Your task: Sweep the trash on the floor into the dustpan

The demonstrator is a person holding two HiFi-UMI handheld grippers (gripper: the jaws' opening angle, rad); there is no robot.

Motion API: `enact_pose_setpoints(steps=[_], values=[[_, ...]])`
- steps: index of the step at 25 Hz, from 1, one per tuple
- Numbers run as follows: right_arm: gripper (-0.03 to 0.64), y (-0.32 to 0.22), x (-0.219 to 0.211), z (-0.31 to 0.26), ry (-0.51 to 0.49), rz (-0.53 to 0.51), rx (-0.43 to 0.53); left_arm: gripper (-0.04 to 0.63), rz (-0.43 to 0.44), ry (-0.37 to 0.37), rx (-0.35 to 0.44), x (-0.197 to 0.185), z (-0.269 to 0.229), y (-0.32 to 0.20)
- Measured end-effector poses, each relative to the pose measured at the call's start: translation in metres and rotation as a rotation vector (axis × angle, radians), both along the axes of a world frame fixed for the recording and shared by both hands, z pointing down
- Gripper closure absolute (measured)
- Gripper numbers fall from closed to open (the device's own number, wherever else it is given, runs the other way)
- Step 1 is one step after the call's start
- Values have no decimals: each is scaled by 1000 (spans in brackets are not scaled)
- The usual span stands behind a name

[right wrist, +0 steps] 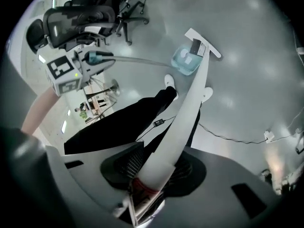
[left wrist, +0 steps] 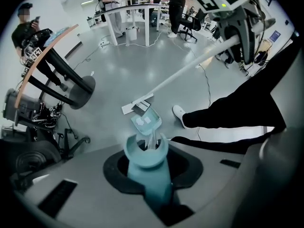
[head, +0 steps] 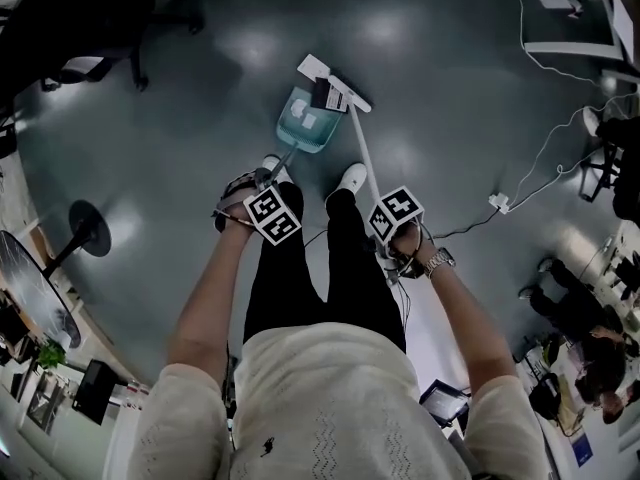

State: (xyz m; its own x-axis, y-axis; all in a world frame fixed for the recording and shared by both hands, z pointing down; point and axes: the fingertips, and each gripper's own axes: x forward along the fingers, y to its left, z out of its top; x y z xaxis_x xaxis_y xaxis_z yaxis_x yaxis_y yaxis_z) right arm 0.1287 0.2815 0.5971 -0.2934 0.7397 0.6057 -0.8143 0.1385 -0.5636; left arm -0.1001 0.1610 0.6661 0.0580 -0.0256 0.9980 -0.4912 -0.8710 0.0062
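Where the left gripper point(left wrist: 147, 186) closes, its jaws pinch the teal dustpan handle point(left wrist: 148, 167), which runs straight out ahead of them and down to the floor. Right gripper point(right wrist: 151, 182): jaws clamped on the butt of the white broom handle point(right wrist: 183, 120), with a red band right at the grip. Both shafts lean forward, away from the jaws, and converge past the person's white shoes point(head: 352, 178).

Farther out, ahead of both jaws:
- The dustpan point(head: 304, 124) lies flat on the grey floor point(head: 450, 88). Its long axis follows its handle, and the open mouth points away from the left jaws toward the broom head point(head: 332, 81).
- The head lies crosswise at the mouth, square to the pan's axis, touching the lip or just beside it.
- Pale scraps point(left wrist: 140, 121) sit inside the pan.
- A dark piece point(head: 325, 95) sits at the lip between head and pan. Trash or bristle, cannot tell.

Judgement: closing stroke of the sweep, most trash already in. The next move calls for a short pull of the head back toward the right jaws, into the mouth. The left should press the pan down so nothing slips under.
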Motion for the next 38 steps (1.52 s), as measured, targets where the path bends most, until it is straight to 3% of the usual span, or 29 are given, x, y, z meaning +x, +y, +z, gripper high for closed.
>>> enact_pose_setpoints(steps=[8,17,24,31,35,38], values=[[479,76,-25,-45,-89,-90,-80,503,3,0,1,1,-2,0],[479,42,-31,-87,-140,76,-80,503,-121,-3,-4,-21,-2,18],[479,-28,-28,-68,-71,-74,32,503,-237,-27,-12,-62,-10,32],[479,-97,-62,-20,-11,-195,90,503,-246,-17,-19,-87,-9,25],[479,-99,-88,-5,-7,-232,66,503,-236,-6,-13,-97,-7,17],[479,-70,-94,-8,-15,-283,22,503,-234,5,-11,-101,-5,17]])
